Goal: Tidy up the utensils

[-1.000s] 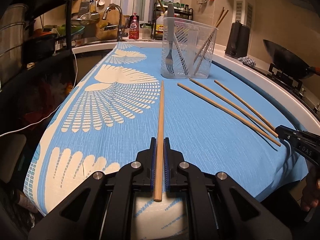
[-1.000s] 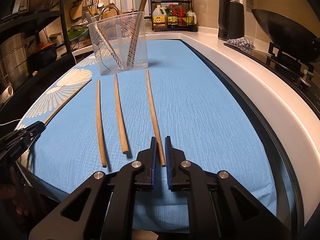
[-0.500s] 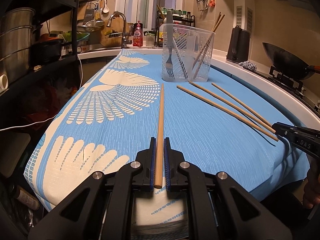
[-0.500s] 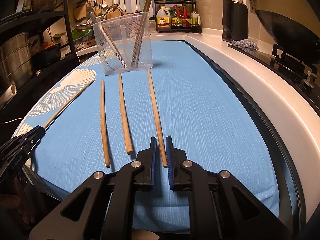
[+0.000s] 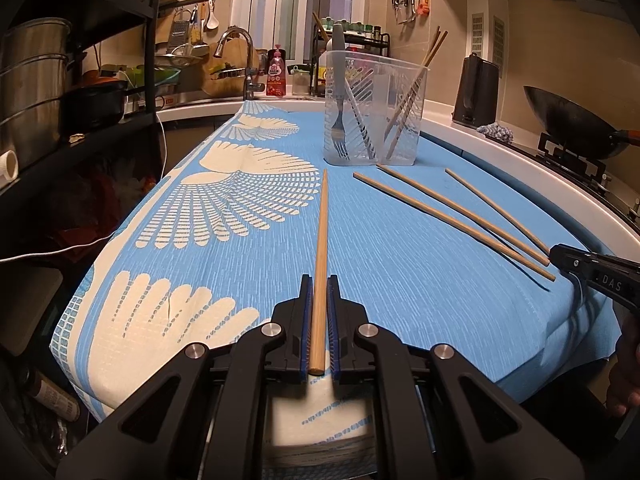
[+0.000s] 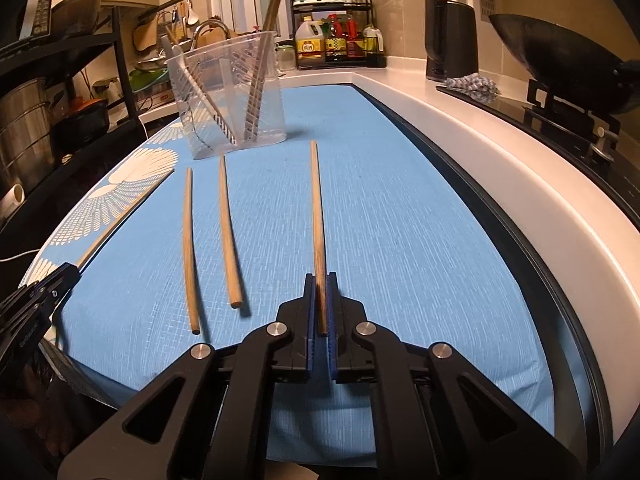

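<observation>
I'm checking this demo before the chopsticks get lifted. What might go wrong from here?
1. Each claw, left and right, pinches its chopstick near one end, so the long free end may swing or slip.
2. The clear holder already has a fork and chopsticks leaning inside; a tip could snag them or tip it.
3. Two loose chopsticks lie close and could get knocked.

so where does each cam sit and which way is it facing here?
Left wrist: on the left tongs, looking along their fingers over the blue cloth to the clear utensil holder; the tongs close on a chopstick; the right tongs' tip shows at the right edge.
Right wrist: on the right tongs, facing the same holder from nearer the stove side; the tongs close on another chopstick; the left tongs show at lower left.
Shared: cloth, holder, two loose chopsticks.
</observation>
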### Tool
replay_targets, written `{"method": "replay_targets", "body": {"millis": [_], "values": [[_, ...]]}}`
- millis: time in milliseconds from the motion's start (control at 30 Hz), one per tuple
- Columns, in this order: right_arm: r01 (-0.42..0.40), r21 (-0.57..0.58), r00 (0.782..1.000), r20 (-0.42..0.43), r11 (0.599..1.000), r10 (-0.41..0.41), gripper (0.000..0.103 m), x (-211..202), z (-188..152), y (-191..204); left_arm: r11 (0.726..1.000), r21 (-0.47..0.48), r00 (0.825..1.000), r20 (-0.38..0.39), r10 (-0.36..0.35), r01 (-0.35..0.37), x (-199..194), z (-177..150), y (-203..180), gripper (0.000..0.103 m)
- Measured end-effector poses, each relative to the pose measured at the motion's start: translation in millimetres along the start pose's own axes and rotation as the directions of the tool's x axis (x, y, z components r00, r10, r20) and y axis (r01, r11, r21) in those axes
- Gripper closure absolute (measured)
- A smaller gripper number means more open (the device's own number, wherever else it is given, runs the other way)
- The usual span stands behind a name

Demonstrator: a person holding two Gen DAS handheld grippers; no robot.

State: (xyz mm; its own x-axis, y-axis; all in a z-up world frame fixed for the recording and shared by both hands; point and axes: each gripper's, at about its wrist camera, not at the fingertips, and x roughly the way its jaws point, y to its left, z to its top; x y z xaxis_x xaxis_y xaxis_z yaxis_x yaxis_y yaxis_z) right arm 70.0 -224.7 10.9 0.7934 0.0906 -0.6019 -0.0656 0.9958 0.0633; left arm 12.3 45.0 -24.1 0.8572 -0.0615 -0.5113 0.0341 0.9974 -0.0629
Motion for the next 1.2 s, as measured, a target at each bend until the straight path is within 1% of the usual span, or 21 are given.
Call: {"method": "replay_targets", "body": {"millis": [300, 1067, 1200], "values": [[-0.019, 0.0, 1.0, 0.0, 1.0, 0.019, 0.096, 0.5, 0.3, -2.0, 1.0, 0.002, 1.0, 0.004, 0.003, -0.003, 0.2, -0.7, 0.4, 0.095], [-0.016, -0.01, 1.0, 0.0, 1.0, 0.016, 0.096, 1.1, 0.4, -0.2, 1.0, 0.0, 1.0, 0.004, 0.001, -0.001, -0.7, -0.7, 1.5, 0.095], [-0.016, -0.008, 1.0, -0.005, 1.0, 0.016, 0.098, 1.2, 0.9, -0.9, 1.0, 0.0, 1.0, 0.001, 0.002, -0.002, -0.5, -0.4, 1.8, 0.095]]}}
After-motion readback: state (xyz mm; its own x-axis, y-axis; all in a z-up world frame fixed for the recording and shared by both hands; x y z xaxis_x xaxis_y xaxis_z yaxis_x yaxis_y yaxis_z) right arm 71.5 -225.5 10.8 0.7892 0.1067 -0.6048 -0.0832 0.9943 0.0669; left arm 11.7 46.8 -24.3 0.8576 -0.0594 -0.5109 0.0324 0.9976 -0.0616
